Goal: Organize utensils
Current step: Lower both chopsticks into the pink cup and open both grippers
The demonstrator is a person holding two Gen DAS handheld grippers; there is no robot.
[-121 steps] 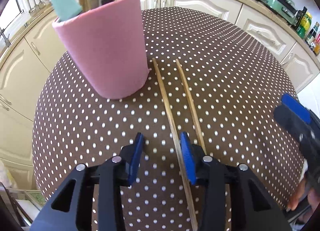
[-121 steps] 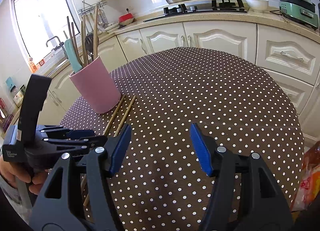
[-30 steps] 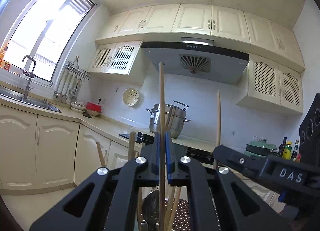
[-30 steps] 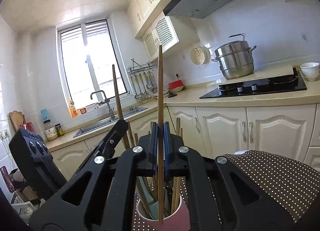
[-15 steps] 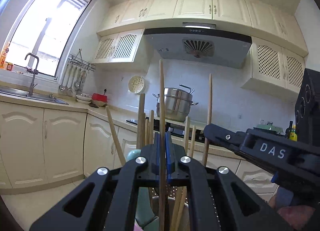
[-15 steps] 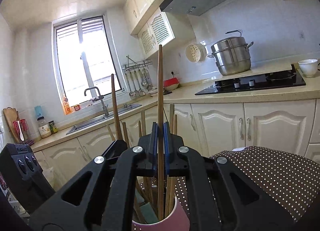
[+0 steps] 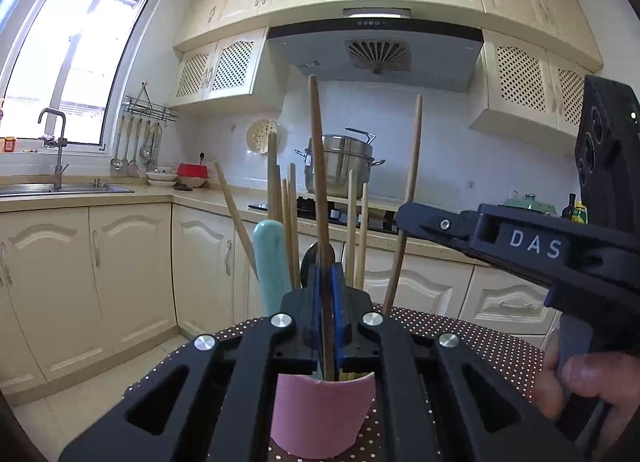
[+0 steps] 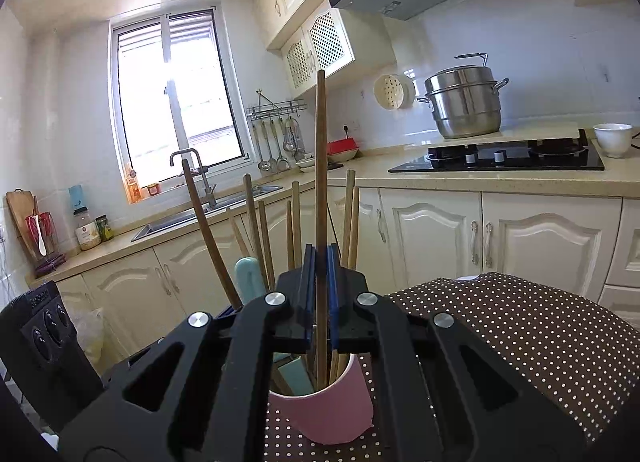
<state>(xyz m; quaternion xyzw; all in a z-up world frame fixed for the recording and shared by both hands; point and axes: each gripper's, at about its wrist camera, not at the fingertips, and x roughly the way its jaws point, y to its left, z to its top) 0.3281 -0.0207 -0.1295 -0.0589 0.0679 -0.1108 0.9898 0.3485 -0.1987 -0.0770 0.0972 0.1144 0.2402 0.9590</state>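
A home kitchen: cream cabinets [image 7: 132, 258] run under a stone worktop [image 8: 500, 182], with a sink and tap [image 7: 56, 150] below a window [image 8: 176, 94]. A steel steamer pot [image 8: 464, 102] stands by a black gas hob [image 8: 500, 160] under an extractor hood [image 7: 376, 50]. Ladles hang on a wall rack [image 8: 276, 134]

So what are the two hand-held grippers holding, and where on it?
Each hand-held gripper, left and right, pinches one wooden chopstick low on its shaft, its lower end inside the pink cup.
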